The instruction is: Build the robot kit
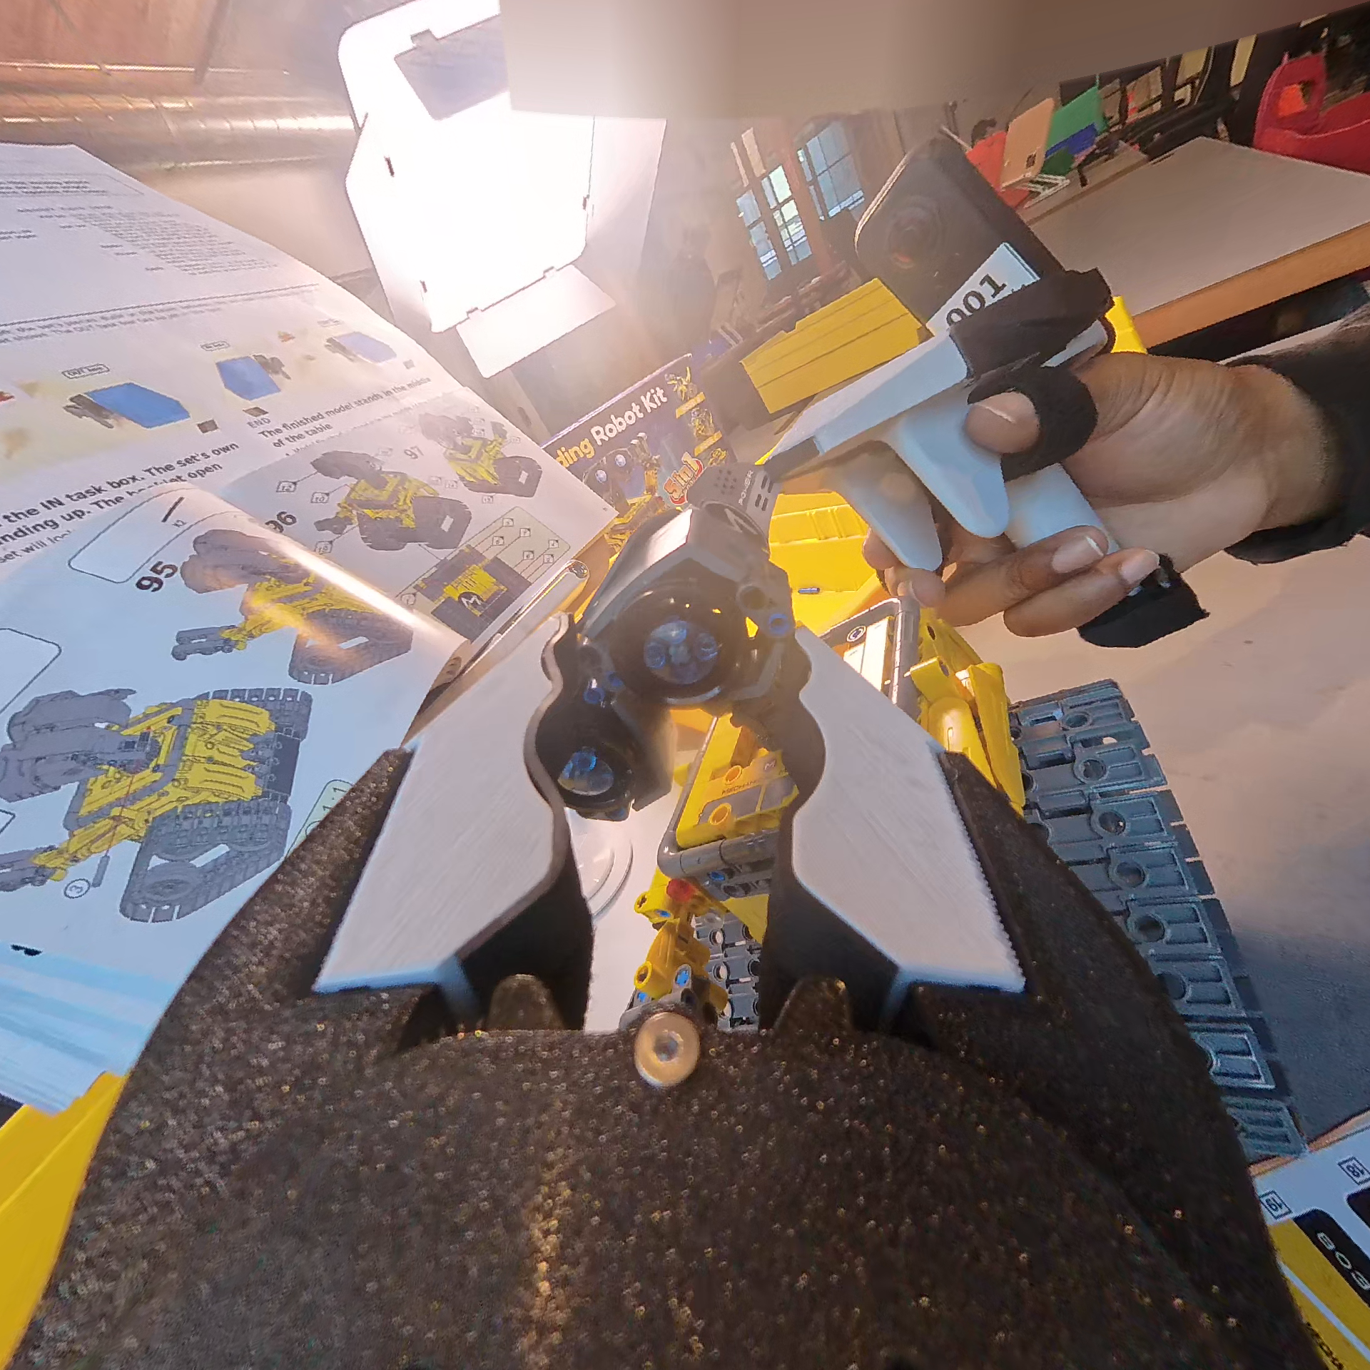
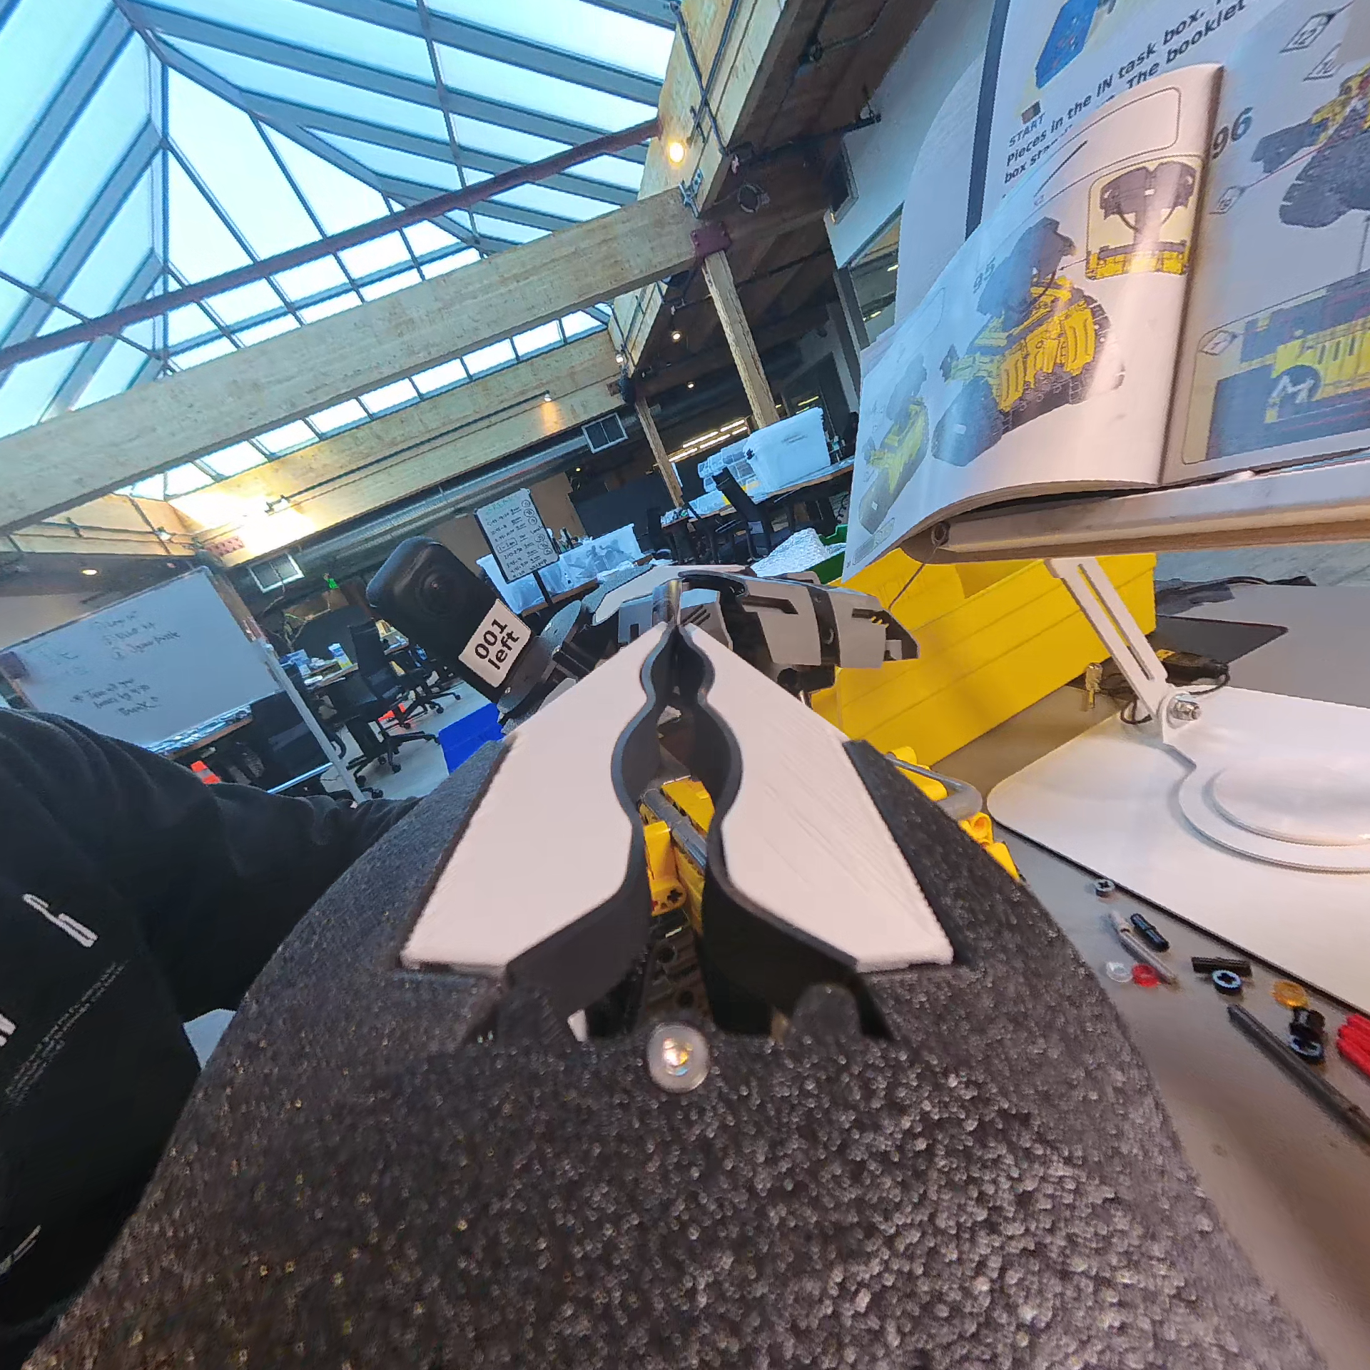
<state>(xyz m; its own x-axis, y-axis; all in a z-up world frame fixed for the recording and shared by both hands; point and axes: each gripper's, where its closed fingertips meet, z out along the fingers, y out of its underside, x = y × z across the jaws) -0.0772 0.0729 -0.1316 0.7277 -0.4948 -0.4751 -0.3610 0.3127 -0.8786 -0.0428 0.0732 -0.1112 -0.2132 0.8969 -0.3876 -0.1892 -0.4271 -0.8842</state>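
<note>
My left gripper is shut on a grey and black robot head with blue lens eyes, one finger on each side. The head sits atop a yellow brick-built robot with grey tracks. My right gripper, held by a hand, comes in from the upper right of the left wrist view. Its tips are closed on a small grey piece on top of the head. The head shows just beyond the tips in the right wrist view, with the yellow body under the fingers.
An open instruction booklet rests on a white stand beside the model. A yellow bin and a kit box stand behind. Several small loose parts lie on the table at the right. A bright light panel stands behind. The left gripper's tips are roughly 5 cm from the right gripper's.
</note>
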